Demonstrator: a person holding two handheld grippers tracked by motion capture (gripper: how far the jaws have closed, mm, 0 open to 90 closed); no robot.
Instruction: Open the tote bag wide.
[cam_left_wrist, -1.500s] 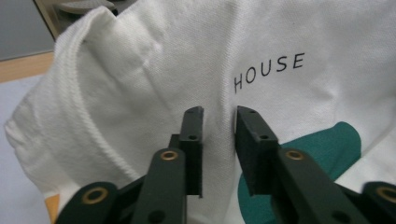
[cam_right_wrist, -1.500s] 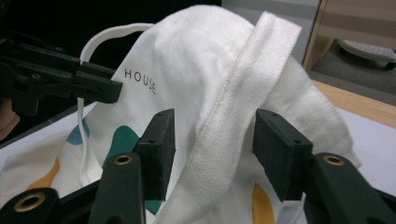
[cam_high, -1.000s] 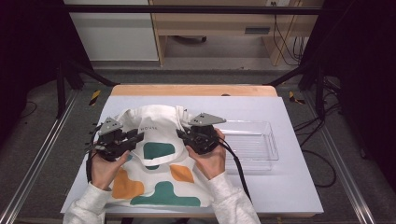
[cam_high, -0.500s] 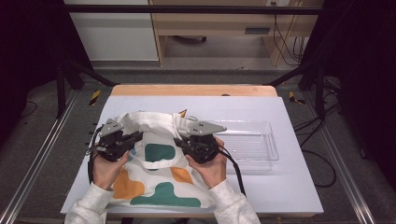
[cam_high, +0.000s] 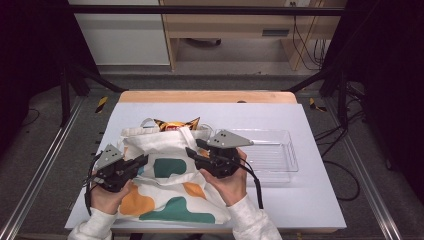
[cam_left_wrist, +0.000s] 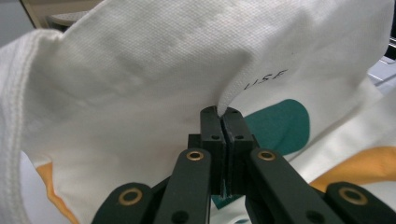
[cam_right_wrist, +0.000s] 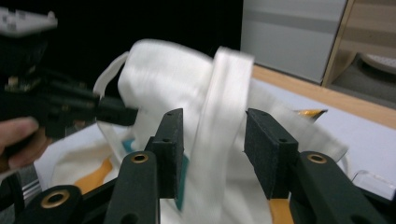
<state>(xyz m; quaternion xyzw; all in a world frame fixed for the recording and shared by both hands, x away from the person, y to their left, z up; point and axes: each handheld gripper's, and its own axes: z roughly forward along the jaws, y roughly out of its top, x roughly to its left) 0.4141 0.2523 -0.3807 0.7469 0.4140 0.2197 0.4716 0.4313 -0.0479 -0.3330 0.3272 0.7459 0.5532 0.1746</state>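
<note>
A white tote bag (cam_high: 165, 192) with teal and orange shapes lies flat on the table. A yellow snack packet (cam_high: 176, 123) pokes out of its far opening. My left gripper (cam_high: 145, 159) is shut on a fold of the bag's white cloth (cam_left_wrist: 140, 93), which is bunched up and lifted over its jaws (cam_left_wrist: 221, 113). My right gripper (cam_high: 194, 146) is open at the bag's upper right. The bag's white strap (cam_right_wrist: 218, 126) runs up between its two jaws without being pinched (cam_right_wrist: 215, 119). The left gripper (cam_right_wrist: 70, 112) sits beyond the bag in the right gripper view.
A clear plastic tray (cam_high: 280, 155) stands on the white table (cam_high: 310, 200) just right of my right hand. A wooden strip (cam_high: 205, 96) edges the table's far side. Dark frame legs and cables stand on the floor beyond.
Both hands have drawn back toward the person, pulling the bag's upper cloth with them. The snack packet now shows at the bag's far opening.
</note>
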